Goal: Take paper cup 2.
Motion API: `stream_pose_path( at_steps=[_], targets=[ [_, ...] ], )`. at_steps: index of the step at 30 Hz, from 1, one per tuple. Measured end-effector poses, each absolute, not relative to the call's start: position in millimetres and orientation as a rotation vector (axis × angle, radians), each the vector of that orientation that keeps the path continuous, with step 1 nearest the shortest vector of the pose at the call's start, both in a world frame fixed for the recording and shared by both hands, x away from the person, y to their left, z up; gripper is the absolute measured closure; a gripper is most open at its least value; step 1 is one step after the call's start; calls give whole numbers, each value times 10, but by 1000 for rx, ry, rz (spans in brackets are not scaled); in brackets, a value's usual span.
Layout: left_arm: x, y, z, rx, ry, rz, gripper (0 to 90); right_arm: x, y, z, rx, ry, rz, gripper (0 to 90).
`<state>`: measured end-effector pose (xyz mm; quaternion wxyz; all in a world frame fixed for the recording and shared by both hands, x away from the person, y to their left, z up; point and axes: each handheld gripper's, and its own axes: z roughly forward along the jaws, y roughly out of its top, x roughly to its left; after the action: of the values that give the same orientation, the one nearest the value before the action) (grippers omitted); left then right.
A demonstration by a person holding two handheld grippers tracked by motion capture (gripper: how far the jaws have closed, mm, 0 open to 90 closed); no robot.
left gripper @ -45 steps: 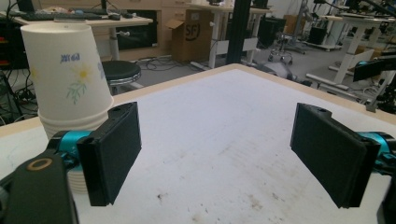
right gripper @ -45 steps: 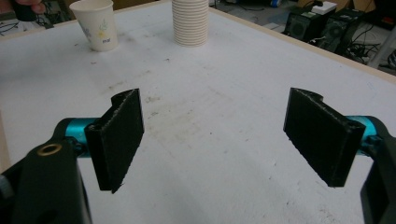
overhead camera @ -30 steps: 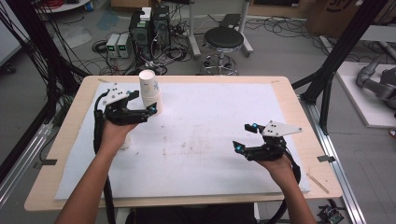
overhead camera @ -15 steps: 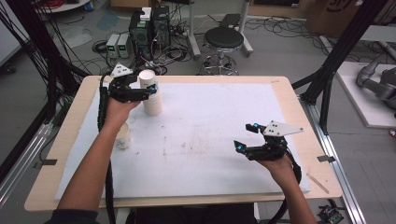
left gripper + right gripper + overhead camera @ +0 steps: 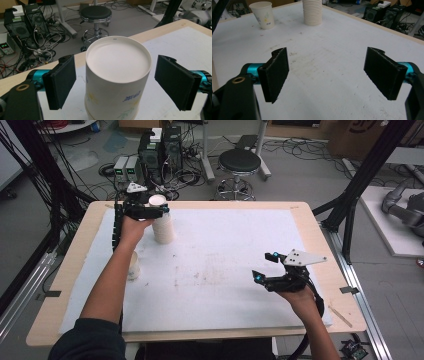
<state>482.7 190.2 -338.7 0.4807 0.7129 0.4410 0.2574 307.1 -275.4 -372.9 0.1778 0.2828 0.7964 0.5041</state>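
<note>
We bring the left gripper (image 5: 115, 82), jaws just closing but not yet touching, around the inverted paper cup stack (image 5: 117, 77) at the table's far-left corner; next, clamp; right gripper (image 5: 327, 75) idles open.

Each hand carries a black two-jaw tool: the left gripper (image 5: 159, 211) and the right gripper (image 5: 265, 266), both topped by a grey three-cornered plate with small dark holes. Their jaws are flat, rough black pads (image 5: 277, 72) bolted to teal metal fittings (image 5: 253, 69), with a brass-ringed hole in the black body and a black cable (image 5: 117, 225) trailing from each. The person wears a dark sleeve (image 5: 90, 340) pushed up above the elbow.
</note>
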Motion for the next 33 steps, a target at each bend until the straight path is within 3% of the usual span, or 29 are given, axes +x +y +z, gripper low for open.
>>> stream_pose_path(
  at_steps=[9, 33],
  targets=[
    [4875, 1893, -3414, 1762, 1062, 625, 327, 3067, -2765, -3732, 806, 2253, 1425, 207],
    [4891, 1928, -3343, 1753, 1049, 600, 332, 3076, -2758, -3749, 812, 2263, 1420, 207]
  ],
)
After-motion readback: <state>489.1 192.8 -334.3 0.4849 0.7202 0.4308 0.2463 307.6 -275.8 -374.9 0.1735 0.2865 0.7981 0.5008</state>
